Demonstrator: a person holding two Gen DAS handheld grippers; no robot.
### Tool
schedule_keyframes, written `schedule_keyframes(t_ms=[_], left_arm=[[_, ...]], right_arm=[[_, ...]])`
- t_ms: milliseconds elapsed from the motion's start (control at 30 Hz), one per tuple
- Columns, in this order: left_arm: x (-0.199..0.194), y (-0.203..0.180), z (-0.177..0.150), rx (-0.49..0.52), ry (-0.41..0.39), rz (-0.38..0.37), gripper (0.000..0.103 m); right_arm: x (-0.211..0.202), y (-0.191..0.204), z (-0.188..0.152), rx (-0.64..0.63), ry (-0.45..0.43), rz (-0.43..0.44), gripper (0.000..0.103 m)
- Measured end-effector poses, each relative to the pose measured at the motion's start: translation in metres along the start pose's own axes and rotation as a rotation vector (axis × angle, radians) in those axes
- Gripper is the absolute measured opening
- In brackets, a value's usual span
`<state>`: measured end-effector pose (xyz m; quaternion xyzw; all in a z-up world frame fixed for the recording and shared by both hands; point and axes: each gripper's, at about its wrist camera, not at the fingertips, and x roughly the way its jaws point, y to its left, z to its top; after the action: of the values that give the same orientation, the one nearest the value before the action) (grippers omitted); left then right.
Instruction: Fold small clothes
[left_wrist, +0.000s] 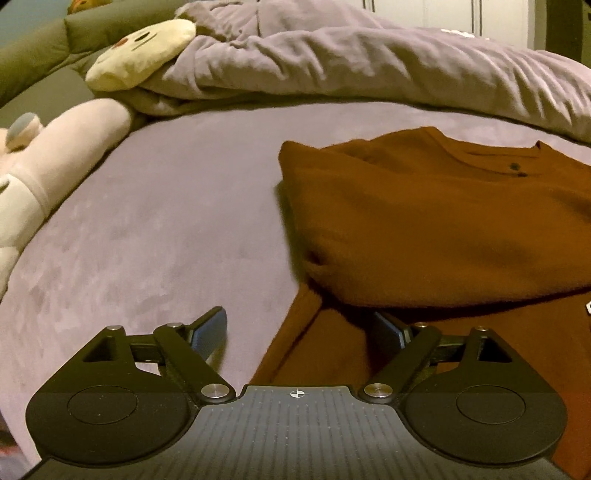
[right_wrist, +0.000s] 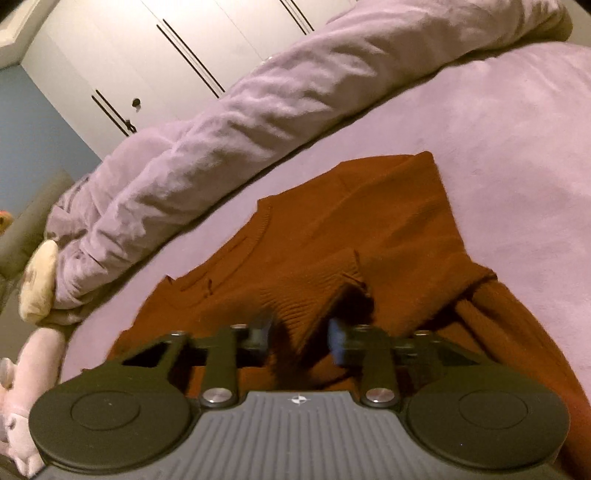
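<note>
A rust-brown knit sweater lies partly folded on the purple bed sheet, its upper part doubled over the lower part. My left gripper is open and empty, low over the sweater's left edge, one finger over the sheet and one over the fabric. In the right wrist view the sweater fills the middle, with a ribbed cuff lying between my fingers. My right gripper is partly open around that cuff, not clamped on it.
A bunched purple duvet runs along the far side of the bed. A cream plush toy and a pink plush toy lie at the left. White wardrobe doors stand behind the bed.
</note>
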<state>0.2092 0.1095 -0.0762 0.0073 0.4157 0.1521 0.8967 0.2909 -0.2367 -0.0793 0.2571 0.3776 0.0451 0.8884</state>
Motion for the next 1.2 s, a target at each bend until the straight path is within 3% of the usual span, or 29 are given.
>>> schedule_keyframes(t_ms=[33,300,500,633,833,1000,1067,1133,1200], left_arm=[[0.001,0.0,0.001,-0.002,0.002,0.003,0.089],[0.003,-0.003,0.004,0.014,-0.008,0.017,0.091],[0.006,-0.009,0.01,0.035,-0.02,0.025,0.091],[0.011,-0.01,0.014,0.036,-0.023,0.02,0.09],[0.016,-0.013,0.019,0.021,-0.021,0.031,0.08],[0.024,0.002,0.021,-0.067,0.02,0.018,0.08],[0.023,0.01,0.022,-0.095,0.032,-0.002,0.082],[0.019,0.018,0.023,-0.093,0.027,-0.023,0.087],[0.013,0.025,0.023,-0.075,0.01,-0.016,0.094]], right_arm=[[0.0,0.004,0.0,-0.028,-0.005,-0.011,0.005],[-0.039,0.019,0.025,-0.233,-0.289,-0.155,0.005],[-0.016,-0.006,0.021,-0.295,-0.213,-0.27,0.005],[-0.014,-0.016,0.018,-0.274,-0.195,-0.265,0.005],[-0.015,-0.01,0.018,-0.32,-0.224,-0.265,0.005],[0.006,-0.019,0.01,-0.365,-0.126,-0.305,0.006],[0.002,-0.021,0.01,-0.368,-0.135,-0.304,0.009],[-0.006,-0.024,0.014,-0.331,-0.133,-0.306,0.031],[-0.016,-0.029,0.017,-0.301,-0.15,-0.332,0.041]])
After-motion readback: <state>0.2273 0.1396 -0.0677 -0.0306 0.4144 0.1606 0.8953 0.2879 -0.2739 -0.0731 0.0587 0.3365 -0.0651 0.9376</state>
